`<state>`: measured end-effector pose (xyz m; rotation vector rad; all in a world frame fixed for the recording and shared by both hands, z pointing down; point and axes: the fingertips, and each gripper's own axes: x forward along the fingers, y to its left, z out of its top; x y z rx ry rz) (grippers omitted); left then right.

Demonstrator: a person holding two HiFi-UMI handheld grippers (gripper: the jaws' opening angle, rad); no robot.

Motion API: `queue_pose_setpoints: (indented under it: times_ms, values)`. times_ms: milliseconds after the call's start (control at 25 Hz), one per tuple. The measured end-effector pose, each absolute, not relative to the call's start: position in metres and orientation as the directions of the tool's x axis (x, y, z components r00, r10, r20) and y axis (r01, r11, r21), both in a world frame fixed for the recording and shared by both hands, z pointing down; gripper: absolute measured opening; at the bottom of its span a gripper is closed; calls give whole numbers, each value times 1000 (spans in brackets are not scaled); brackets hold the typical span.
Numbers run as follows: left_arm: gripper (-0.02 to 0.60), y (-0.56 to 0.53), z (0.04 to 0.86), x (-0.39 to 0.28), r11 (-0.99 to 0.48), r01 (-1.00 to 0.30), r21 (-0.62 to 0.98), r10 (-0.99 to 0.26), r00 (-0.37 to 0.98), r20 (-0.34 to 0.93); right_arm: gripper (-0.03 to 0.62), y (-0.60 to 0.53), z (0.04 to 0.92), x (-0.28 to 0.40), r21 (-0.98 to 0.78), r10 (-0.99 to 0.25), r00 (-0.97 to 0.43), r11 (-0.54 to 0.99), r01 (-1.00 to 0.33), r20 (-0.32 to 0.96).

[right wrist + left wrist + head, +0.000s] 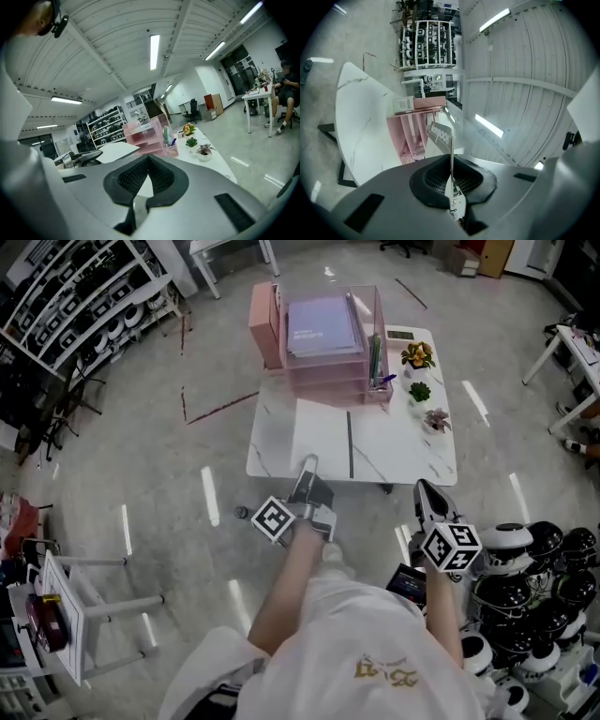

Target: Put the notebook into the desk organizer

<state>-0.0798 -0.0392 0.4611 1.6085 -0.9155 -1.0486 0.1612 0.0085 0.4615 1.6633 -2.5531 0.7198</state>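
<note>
A white notebook with a dark spine is held over the near half of the white table. My left gripper is shut on its near edge. In the left gripper view the notebook shows edge-on, pinched between the pads of the left gripper. The pink desk organizer stands at the table's far edge with a purple book on its top tray. My right gripper hovers off the table's near right corner, jaws shut and empty. The right gripper view shows the right gripper, the notebook and the organizer.
Three small potted plants line the table's right side, and pens stand in the organizer's right compartment. A pink box stands left of the organizer. Round helmet-like objects crowd the floor at right. A white stand is at left.
</note>
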Motion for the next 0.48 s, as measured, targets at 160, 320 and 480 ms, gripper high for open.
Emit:
queue_pose_setpoints:
  times_ms: [160, 320, 480]
  values:
    - [26, -81, 465, -98, -234, -50, 971, -910, 363, -201, 12, -28, 467, 139, -367, -868, -418, 308, -878, 269]
    - [26, -112, 471, -110, -227, -3, 974, -906, 369, -209, 12, -53, 475, 126, -363, -869, -401, 288, -886, 289]
    - [26, -133, 470, -115, -233, 53, 971, -896, 376, -235, 12, -71, 477, 117, -355, -874, -384, 272, -895, 298]
